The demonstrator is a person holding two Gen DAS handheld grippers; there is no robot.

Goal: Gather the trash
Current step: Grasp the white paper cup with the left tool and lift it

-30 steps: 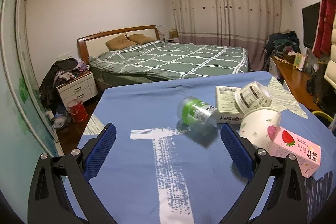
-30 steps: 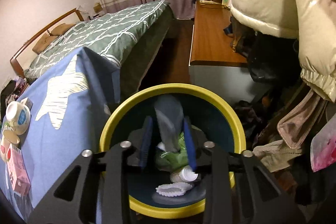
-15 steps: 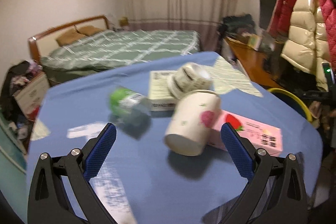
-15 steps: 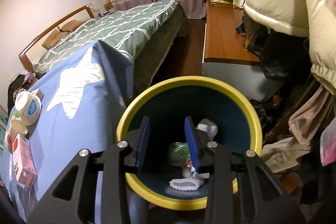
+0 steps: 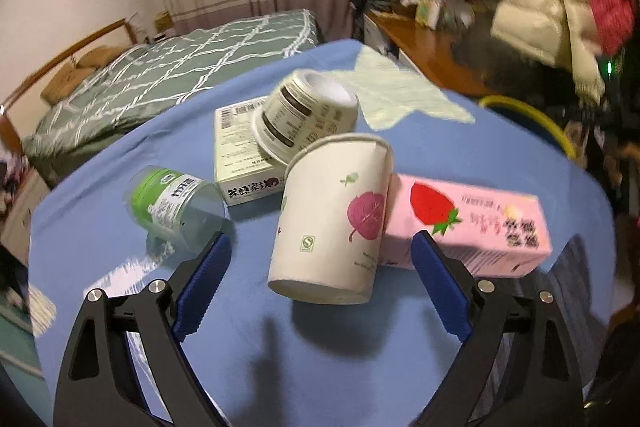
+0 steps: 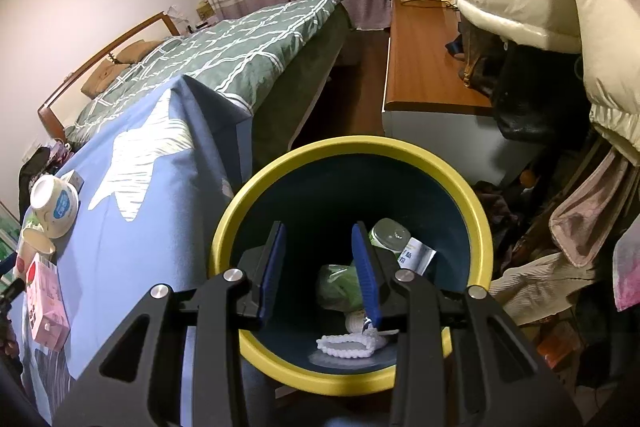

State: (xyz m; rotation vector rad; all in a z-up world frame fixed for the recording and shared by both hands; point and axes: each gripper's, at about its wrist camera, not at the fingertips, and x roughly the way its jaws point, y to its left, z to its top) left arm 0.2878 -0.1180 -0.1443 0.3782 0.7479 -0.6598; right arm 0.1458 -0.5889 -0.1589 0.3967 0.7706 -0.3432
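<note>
The left gripper (image 5: 320, 283) hangs over the worktop (image 5: 500, 155), which is draped in a blue cloth, with its blue-padded fingers (image 5: 202, 283) spread wide; they have just been closing in and grip nothing. Between them and just ahead lies a white paper cup (image 5: 332, 223) on its side, its base turned toward the camera and its pads clear of it on both sides. Touching the cup on the right-finger side is a pink strawberry milk carton (image 5: 476, 223), lying flat. Beyond the left finger lies a clear plastic jar with a green label (image 5: 172, 207), tipped over. Farther ahead of the fingers a flat white box (image 5: 240, 155) carries a tipped white tub (image 5: 308, 115) leaning on it. The right gripper (image 6: 318, 267) hovers over a yellow-rimmed bin (image 6: 348, 147) beside the worktop, its fingers (image 6: 365, 271) parted by a narrow gap and holding nothing. Below and beyond those fingers, inside the bin, lie a green wrapper (image 6: 340, 283), a white bottle (image 6: 390, 233), a small white packet (image 6: 416, 255) and a white scalloped tray (image 6: 348, 343).
</note>
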